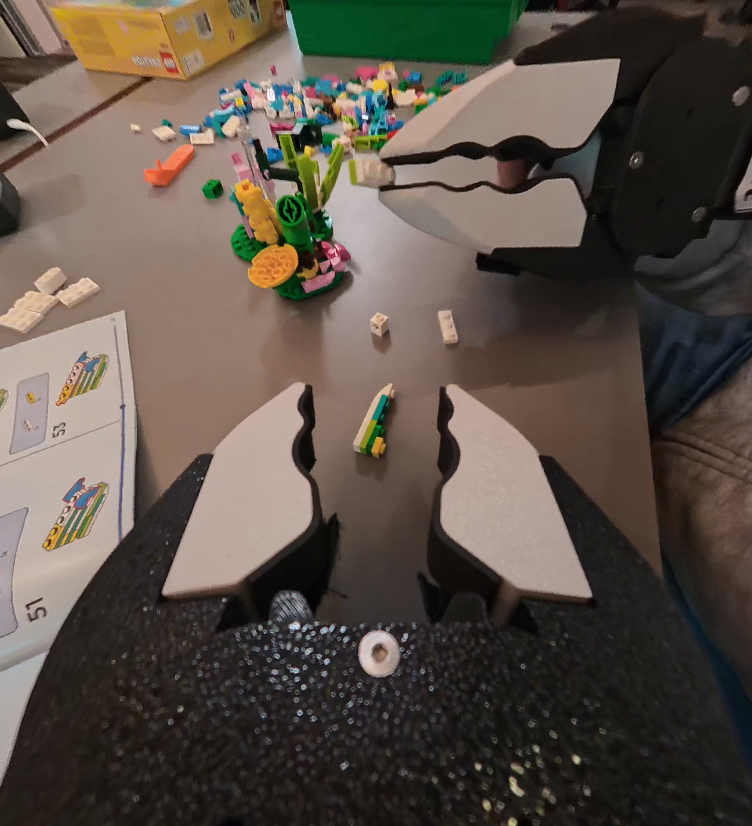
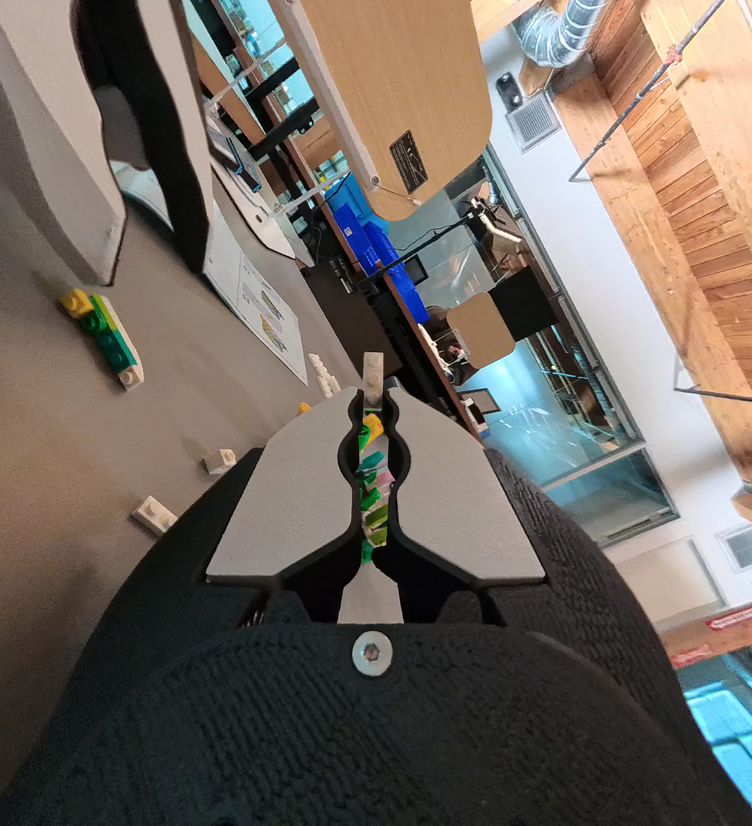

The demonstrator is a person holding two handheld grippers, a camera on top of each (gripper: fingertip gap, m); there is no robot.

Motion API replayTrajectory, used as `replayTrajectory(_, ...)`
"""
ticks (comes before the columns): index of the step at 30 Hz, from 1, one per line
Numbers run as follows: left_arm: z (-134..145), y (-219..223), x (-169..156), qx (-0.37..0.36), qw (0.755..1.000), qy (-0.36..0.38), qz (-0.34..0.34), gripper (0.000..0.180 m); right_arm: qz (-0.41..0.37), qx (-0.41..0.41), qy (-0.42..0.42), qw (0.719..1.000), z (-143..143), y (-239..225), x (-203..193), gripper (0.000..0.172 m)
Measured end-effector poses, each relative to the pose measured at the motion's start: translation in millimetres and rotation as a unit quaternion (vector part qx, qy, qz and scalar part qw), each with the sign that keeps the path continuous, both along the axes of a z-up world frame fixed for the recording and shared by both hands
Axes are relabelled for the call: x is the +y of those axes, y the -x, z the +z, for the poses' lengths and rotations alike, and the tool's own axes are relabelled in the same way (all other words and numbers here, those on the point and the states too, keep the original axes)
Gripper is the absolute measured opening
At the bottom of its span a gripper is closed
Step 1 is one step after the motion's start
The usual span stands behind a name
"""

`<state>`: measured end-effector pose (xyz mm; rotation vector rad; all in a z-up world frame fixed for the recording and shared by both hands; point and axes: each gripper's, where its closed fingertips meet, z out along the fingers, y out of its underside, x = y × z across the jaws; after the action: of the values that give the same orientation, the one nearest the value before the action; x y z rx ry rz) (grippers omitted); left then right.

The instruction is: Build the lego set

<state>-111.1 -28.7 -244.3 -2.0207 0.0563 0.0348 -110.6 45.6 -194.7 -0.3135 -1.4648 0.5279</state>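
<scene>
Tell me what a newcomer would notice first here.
The flower model of coloured bricks stands mid-table, with a bright brick pile behind it. The right tongs pinch a white plate at their tips, raised off the table near the model. The left tongs are open, with a small striped build lying untouched on the table between them, and a booklet to their left.

The table (image 1: 195,357) looked smooth and matt grey, faintly reflective, and the plastic bricks (image 1: 320,103) on it were glossy. The left gripper (image 1: 376,429) had a rough, speckled black body with smooth matt grey finger plates. The instruction sheet (image 1: 43,447) was paper, and the yellow box (image 1: 164,40) cardboard.
</scene>
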Motion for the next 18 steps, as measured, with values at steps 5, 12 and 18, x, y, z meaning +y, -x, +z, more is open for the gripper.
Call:
replayTrajectory(5,15.3,-6.4,2.4,-0.005,0.999,-0.041,-0.014,0.051,0.064,-0.103,0.121,0.985,-2.9,-3.2,-15.5,0.007)
replayTrajectory(12,53.3,-29.0,12.8,-0.077,0.984,-0.15,-0.062,0.048,0.233,-0.302,0.389,0.839,1.0,-25.5,-57.6,0.006)
replayTrajectory(18,85.0,-44.1,12.7,-0.16,0.952,-0.238,-0.11,0.024,0.329,-0.311,0.487,0.747,34.0,-43.0,-67.3,0.006)
